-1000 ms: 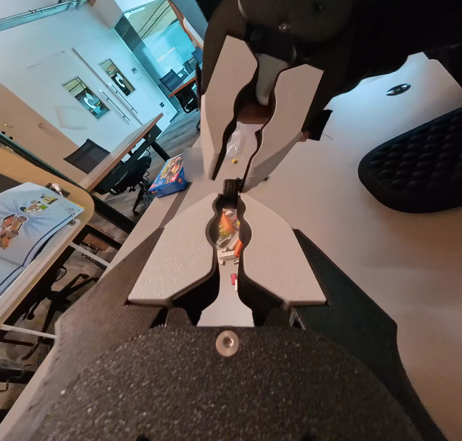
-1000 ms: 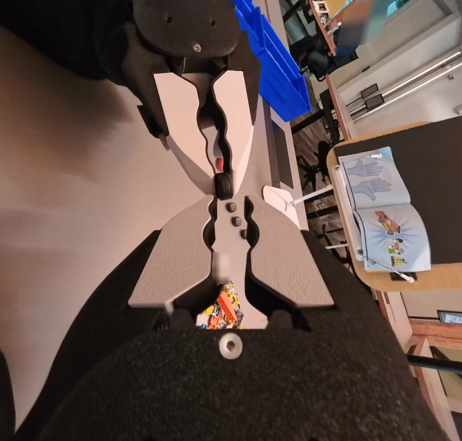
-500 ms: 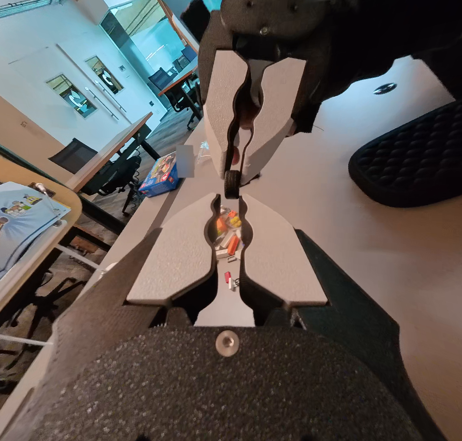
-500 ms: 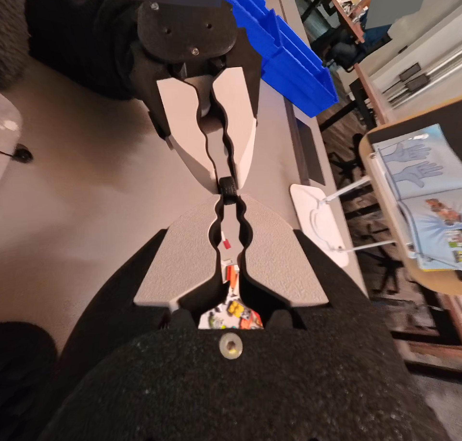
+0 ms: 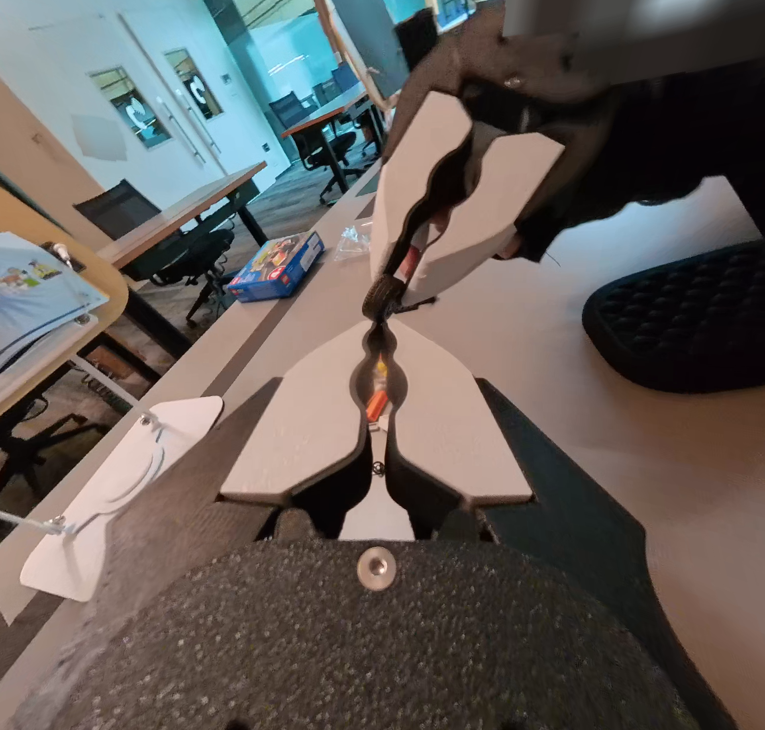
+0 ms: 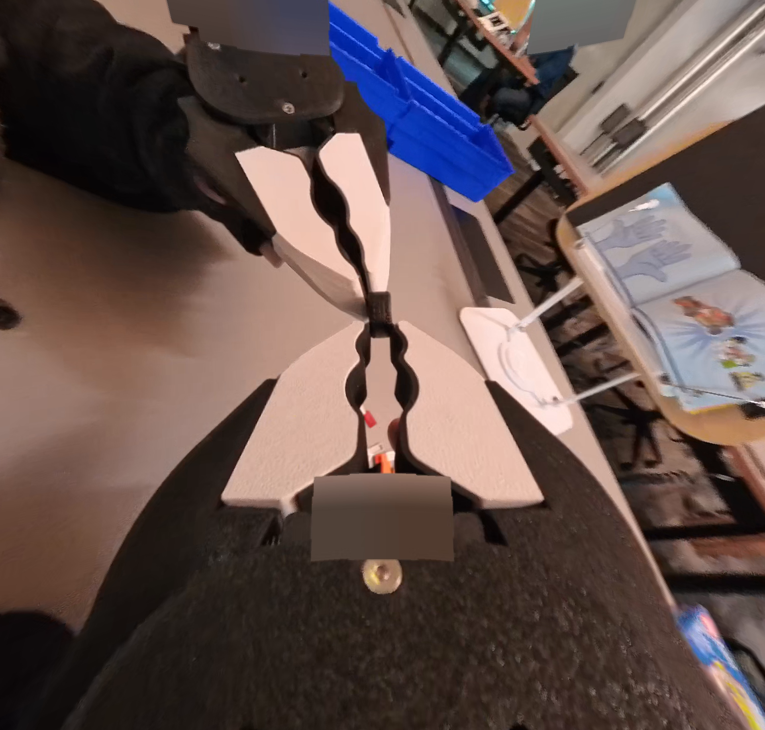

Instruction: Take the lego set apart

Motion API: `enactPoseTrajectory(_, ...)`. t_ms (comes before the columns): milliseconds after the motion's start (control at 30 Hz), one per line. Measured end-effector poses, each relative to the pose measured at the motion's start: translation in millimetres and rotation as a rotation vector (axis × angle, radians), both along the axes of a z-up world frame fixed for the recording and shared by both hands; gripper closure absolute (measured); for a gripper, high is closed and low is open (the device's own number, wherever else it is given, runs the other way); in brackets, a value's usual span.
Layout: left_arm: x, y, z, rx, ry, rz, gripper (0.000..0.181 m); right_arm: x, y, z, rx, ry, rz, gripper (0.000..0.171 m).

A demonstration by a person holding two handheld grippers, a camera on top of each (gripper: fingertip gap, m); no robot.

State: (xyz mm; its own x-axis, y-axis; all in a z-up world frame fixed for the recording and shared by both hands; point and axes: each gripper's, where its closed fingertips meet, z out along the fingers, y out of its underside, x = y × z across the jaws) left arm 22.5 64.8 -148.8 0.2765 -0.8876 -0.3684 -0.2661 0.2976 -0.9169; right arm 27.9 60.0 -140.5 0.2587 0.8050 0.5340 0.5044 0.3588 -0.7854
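Both claws meet tip to tip above the table [image 5: 621,441] on one small black wheel piece [image 5: 383,296]. The left gripper [image 5: 378,329] is pinched nearly closed on its lower end, and the right gripper [image 6: 378,329] is pinched on it too. Loose bricks [image 5: 376,404] lie on the table below, so much looks already apart; this wheel piece is not yet separated
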Motion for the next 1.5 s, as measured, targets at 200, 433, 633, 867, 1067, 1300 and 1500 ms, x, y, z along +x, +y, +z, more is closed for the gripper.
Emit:
enactPoseTrajectory(200,1.5,3.0,-1.2,0.037,0.011,0.029,0.181,0.7,5.1,0.0,0.062,0.065,-0.109,0.163)
enactPoseTrajectory(433,1.4,-7.5,1.0,0.109,0.01,-0.061,0.166,1.7,-4.5,-2.5,-0.124,0.09,0.033,0.162)
enactPoseTrajectory(633,3.1,-19.3,-2.4,0.113,0.031,-0.125,0.171,-1.0,-16.1,-7.1,-0.212,0.038,0.139,0.162)
enactPoseTrajectory(867,-0.6,-3.1,-0.8,0.066,0.024,0.006,0.172,-3.7,-2.1,-4.1,-0.069,0.023,0.009,0.163)
enactPoseTrajectory(1067,-2.9,5.2,3.6,0.06,-0.001,0.104,0.172,-6.1,5.1,1.1,0.104,0.059,-0.157,0.164)
enactPoseTrajectory(1300,-3.0,13.6,-4.7,-0.003,0.003,0.175,0.172,-7.1,11.8,-5.9,0.223,0.026,-0.282,0.164)
enactPoseTrajectory(1500,-0.9,17.8,-17.0,-0.067,0.021,0.182,0.173,-6.5,14.1,-18.4,0.249,-0.056,-0.293,0.164)
